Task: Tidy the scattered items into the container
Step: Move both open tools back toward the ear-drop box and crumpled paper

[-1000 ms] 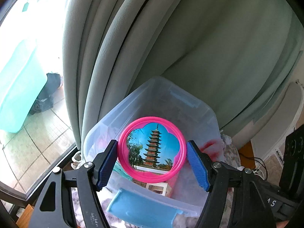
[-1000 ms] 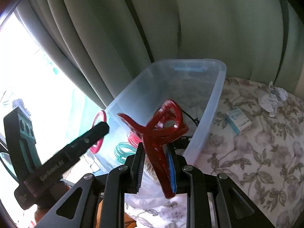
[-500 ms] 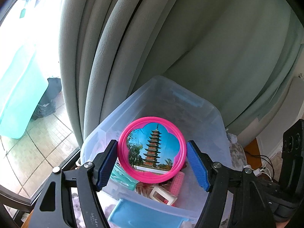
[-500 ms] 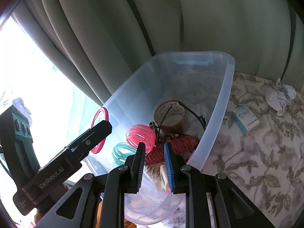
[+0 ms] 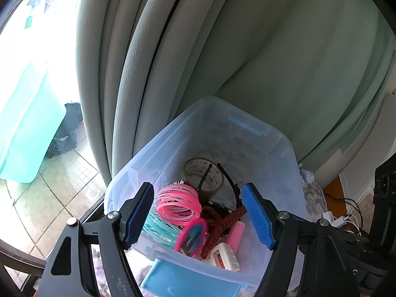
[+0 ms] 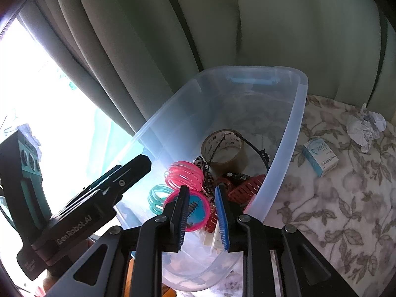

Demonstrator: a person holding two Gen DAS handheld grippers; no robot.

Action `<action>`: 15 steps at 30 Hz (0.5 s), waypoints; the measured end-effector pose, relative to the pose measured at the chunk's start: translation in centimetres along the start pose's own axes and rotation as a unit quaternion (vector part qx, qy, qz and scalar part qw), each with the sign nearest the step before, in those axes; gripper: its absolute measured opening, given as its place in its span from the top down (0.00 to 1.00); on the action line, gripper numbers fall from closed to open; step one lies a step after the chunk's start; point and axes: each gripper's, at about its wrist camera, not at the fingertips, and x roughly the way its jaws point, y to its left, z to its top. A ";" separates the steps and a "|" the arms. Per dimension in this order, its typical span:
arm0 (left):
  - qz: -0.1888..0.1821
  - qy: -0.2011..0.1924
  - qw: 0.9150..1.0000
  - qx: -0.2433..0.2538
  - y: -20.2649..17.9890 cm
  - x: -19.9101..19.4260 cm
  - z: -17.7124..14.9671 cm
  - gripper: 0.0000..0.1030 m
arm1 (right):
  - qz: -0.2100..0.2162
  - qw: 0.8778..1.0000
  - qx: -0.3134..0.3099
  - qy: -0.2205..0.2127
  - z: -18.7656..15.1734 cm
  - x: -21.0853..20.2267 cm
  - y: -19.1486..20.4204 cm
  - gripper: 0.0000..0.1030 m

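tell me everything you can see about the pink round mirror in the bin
The pink round mirror has a glossy plastic rim with a scalloped inner edge around a blue picture of a pagoda. It lies tilted in the clear plastic bin, near its front end, leaning on the teal bangles and beside the red hair clip. Neither gripper touches it.

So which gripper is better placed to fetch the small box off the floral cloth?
Right gripper, probably: empty, and the small box lies just off its side of the container. The left gripper hangs over the container's far side.
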 end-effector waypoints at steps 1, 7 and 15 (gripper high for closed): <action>0.000 0.001 1.000 0.000 0.0 -0.1 0.0 0.27 | 0.000 1.000 0.000 0.001 0.0 0.0 -0.1 0.76; 0.005 0.006 1.000 0.005 -0.4 -0.4 -0.1 0.27 | 0.003 1.000 -0.002 0.004 0.0 -0.4 -0.4 0.76; -0.003 0.022 1.000 -0.010 -0.5 -0.7 0.0 0.27 | 0.001 1.000 -0.003 0.007 0.1 -2.2 -1.1 0.75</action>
